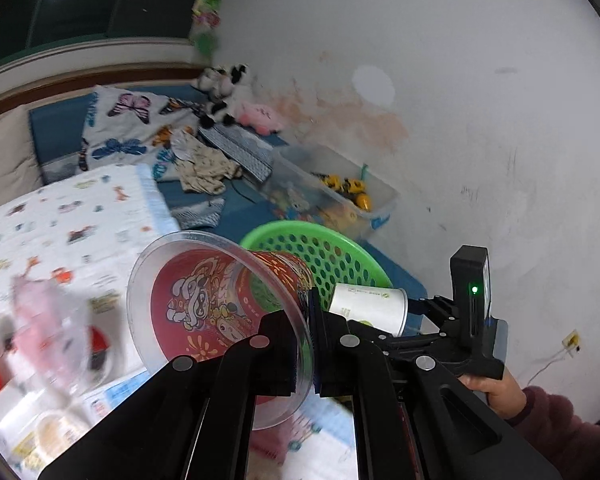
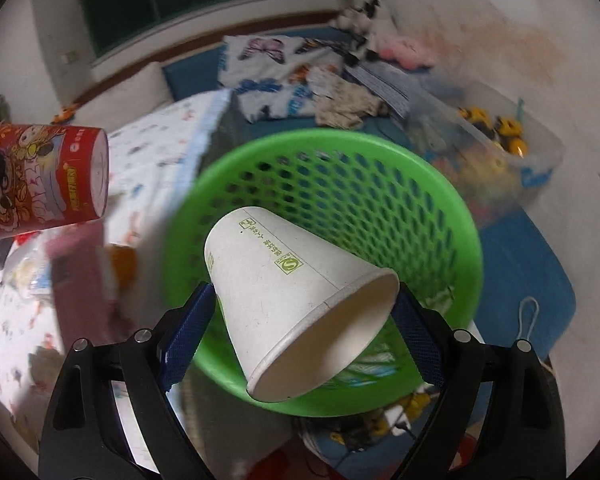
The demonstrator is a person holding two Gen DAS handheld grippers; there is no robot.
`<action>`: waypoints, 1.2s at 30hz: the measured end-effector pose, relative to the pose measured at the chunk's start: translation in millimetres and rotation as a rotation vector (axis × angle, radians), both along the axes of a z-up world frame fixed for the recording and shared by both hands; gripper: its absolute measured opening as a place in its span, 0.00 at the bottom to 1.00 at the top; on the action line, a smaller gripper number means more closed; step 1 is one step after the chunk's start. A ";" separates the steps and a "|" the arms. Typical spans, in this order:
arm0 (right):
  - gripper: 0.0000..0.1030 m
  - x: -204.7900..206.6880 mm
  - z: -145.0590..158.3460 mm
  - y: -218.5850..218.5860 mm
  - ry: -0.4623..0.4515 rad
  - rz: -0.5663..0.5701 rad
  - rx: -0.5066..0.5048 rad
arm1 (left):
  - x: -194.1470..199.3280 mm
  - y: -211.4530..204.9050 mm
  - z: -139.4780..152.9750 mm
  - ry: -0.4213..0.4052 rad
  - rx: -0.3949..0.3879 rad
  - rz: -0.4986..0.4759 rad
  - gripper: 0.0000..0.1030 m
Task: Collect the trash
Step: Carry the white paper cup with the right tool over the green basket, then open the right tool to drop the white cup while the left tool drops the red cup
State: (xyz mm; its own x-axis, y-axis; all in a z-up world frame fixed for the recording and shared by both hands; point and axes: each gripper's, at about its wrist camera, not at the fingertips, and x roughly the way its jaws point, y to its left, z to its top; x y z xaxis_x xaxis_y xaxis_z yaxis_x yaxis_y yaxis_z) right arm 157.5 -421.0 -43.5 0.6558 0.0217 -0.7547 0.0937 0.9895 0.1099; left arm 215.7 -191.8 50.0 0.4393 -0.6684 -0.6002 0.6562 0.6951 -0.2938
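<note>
My left gripper [image 1: 306, 344] is shut on the rim of a clear plastic cup with a red printed sleeve [image 1: 220, 304], held on its side. The same red cup [image 2: 40, 184] shows at the left of the right wrist view. My right gripper [image 2: 304, 324] holds a white paper cup [image 2: 296, 300] across its width, mouth tilted toward me, blue pads against both sides. The paper cup [image 1: 370, 308] hangs just above a green perforated basket [image 2: 432, 184]. The basket [image 1: 340, 256] lies right behind both cups.
A bed with a printed white sheet [image 1: 60, 232] is at the left, with blurred items near its front. A butterfly blanket [image 1: 132, 128], clothes and plush toys lie behind. A clear toy bin [image 1: 340, 192] stands by the white wall. A hand [image 1: 496, 396] grips the right gripper.
</note>
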 end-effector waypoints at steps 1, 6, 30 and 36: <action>0.86 -0.2 -2.8 -2.5 0.008 -0.006 0.003 | 1.7 -9.1 -4.0 0.007 0.008 -0.013 0.05; 0.87 -1.2 -14.2 -18.7 0.033 -0.029 0.019 | 12.5 -56.6 -24.2 0.028 0.082 -0.060 0.05; 0.90 -17.3 -7.0 -9.0 0.005 0.000 0.004 | 33.8 -93.9 -55.2 0.122 0.125 -0.057 0.43; 0.90 -26.9 -1.3 -5.2 -0.006 0.005 0.010 | 24.8 -80.4 -48.4 0.102 0.108 -0.048 0.43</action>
State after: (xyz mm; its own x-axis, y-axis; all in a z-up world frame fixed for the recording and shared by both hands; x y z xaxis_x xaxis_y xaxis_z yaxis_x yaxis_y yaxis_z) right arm 130.6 -426.2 -44.8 0.6599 0.0328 -0.7506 0.0877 0.9889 0.1203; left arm 240.5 -272.2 1.5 0.3415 -0.6160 -0.7099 0.6596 0.6951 -0.2859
